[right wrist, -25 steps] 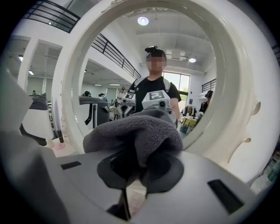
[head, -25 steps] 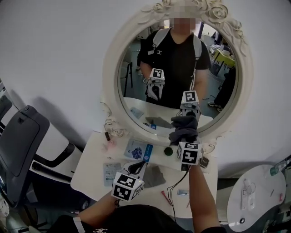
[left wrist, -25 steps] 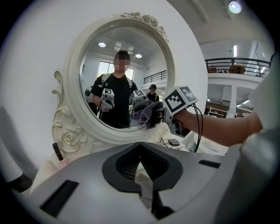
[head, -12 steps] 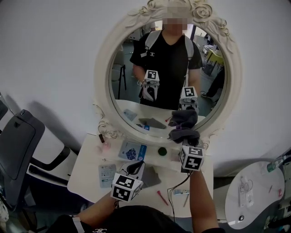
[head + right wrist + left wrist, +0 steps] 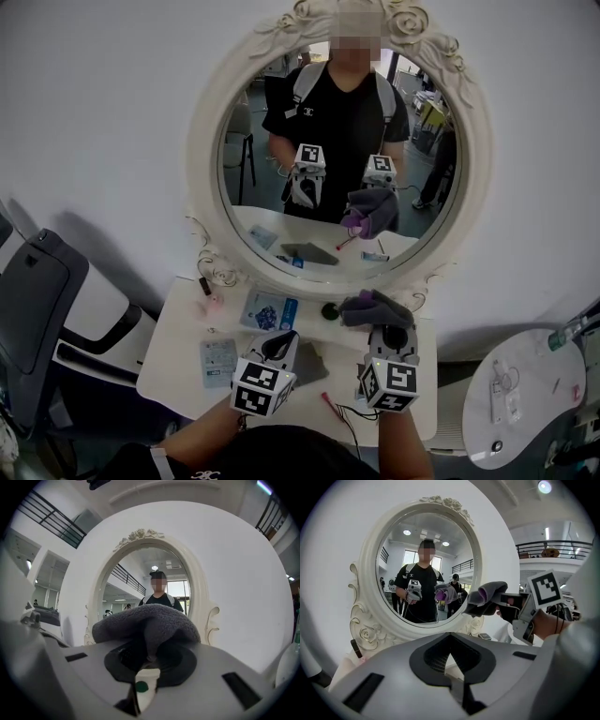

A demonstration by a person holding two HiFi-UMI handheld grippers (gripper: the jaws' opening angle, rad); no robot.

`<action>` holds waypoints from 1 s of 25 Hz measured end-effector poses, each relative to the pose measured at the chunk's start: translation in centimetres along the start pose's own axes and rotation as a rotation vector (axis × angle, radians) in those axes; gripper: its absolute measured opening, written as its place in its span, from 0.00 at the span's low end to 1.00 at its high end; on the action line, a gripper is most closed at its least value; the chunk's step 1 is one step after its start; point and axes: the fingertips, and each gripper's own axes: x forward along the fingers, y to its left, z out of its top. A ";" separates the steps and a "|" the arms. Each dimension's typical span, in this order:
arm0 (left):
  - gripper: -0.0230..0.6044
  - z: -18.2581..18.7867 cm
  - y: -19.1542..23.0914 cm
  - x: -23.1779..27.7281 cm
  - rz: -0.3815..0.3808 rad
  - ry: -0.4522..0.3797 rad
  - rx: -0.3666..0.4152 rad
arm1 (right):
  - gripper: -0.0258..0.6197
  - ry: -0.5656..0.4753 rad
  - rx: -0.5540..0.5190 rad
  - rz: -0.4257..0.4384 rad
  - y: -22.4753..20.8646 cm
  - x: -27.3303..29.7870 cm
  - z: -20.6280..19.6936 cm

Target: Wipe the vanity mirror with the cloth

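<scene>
The cloth, a dark grey fleecy piece with a purple patch, is held bunched in the closed jaws of the right gripper, above the white desk and off the glass of the vanity mirror, an oval set in a white carved frame. The left gripper is held beside it, its 2 jaws pressed together on nothing.

Cloth of grey fleece, soft and nubbly; mirror glass glossy and clearly reflective; its carved frame smooth cream-white with a soft sheen; left gripper and right gripper cased in matt grey plastic; tabletop smooth white.
</scene>
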 end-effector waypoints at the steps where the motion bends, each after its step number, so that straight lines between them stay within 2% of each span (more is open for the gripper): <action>1: 0.05 0.1 -0.1 0.1 -0.004 -0.002 0.001 | 0.12 0.007 0.015 0.005 0.3 -0.5 -0.6; 10: 0.05 0.5 -0.6 -0.1 -0.026 -0.018 0.014 | 0.11 0.066 0.052 -0.014 0.8 -2.5 -4.4; 25: 0.05 -0.1 -0.5 -0.4 -0.025 -0.008 0.020 | 0.11 0.069 0.025 0.005 2.2 -2.8 -4.6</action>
